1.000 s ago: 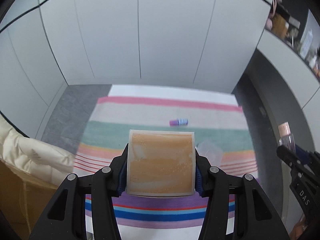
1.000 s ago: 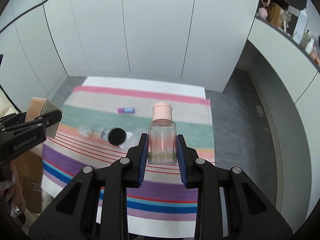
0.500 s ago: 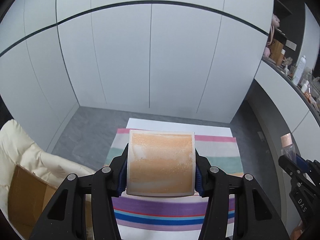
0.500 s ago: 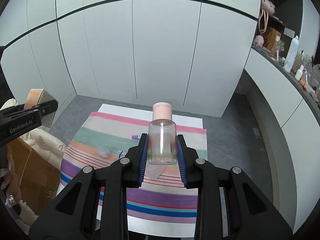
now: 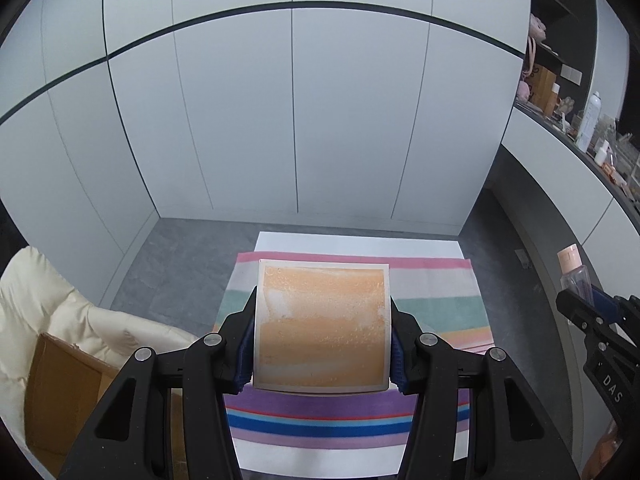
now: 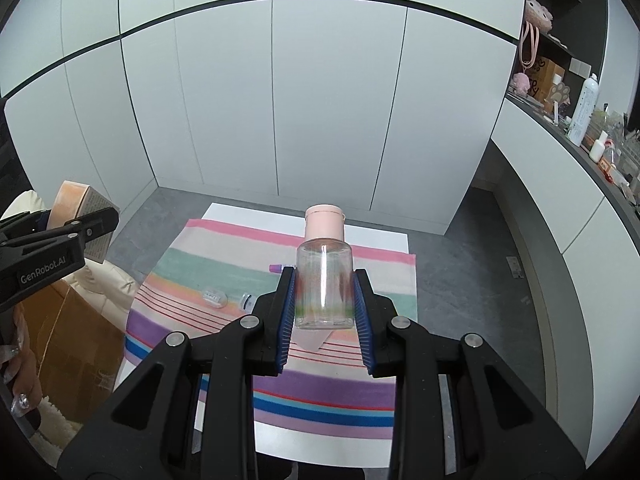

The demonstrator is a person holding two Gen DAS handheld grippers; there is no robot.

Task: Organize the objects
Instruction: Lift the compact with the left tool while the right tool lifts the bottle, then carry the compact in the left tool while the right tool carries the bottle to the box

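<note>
**Two Grippers, Two Things Held Up High**

Nearest, in the left wrist view: left gripper [image 5: 322, 334], jaws partway apart and pressed on both sides of a flat orange box [image 5: 322, 326]. Box upright, held in the air above the striped cloth [image 5: 436, 304].

Nearest, in the right wrist view: right gripper [image 6: 324, 312], blue pads [image 6: 287, 312] squeezed tight on a clear bottle [image 6: 324, 284]. Bottle upright, see-through, with a pink cap [image 6: 324, 224] on top. Also up in the air, over the cloth.

Farther down, on the cloth: a little purple tube [image 6: 280, 267] lying flat, and two small clear things [image 6: 230, 299] side by side.

Off to the left: a brown cardboard box [image 6: 76, 344] and a puffy cream coat [image 5: 44, 308].

Far back: tall white cupboard doors [image 6: 320, 100]. Far right: a shelf with a white spray bottle [image 6: 583, 110].
</note>
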